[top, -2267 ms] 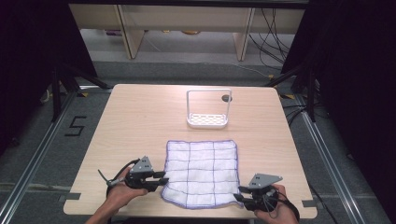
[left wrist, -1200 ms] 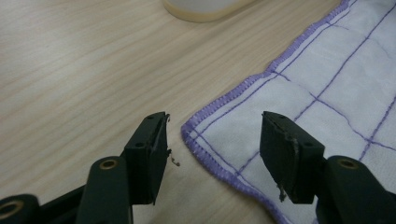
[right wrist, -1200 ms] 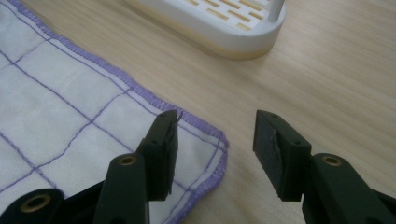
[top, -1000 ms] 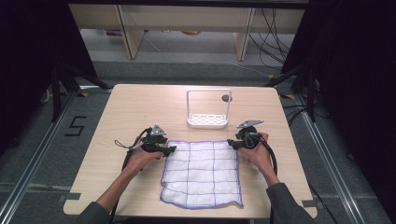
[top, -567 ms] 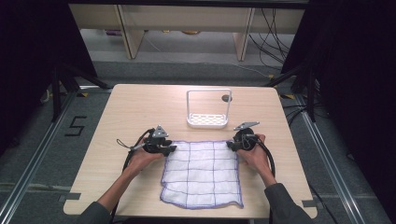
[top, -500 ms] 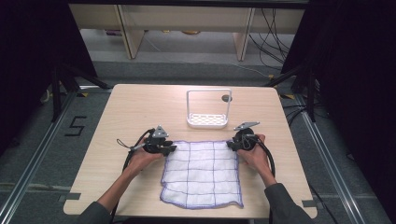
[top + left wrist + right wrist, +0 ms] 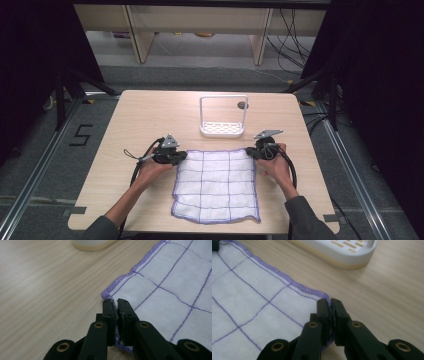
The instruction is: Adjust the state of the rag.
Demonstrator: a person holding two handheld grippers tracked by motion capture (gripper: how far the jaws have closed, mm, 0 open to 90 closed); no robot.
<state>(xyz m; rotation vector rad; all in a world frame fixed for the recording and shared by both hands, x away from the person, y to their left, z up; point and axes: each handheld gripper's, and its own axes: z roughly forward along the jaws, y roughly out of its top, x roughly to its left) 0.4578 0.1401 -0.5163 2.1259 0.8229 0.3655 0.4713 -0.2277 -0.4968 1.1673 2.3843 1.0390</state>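
Spanning dark flooring, wooden table bears checked cloth.

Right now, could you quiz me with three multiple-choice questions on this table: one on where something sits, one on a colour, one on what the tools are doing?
1. The white rack stands: A) beyond the cloth B) on the cloth C) on the floor.
2. The cloth's grid lines are: A) red B) purple C) green.
3. The left gripper and right gripper are: A) wide open B) lying unheld C) shut on the cloth's far corners.

A: the rack sits farther up the table.
B: purple stitching.
C: fingers pinch the hem.
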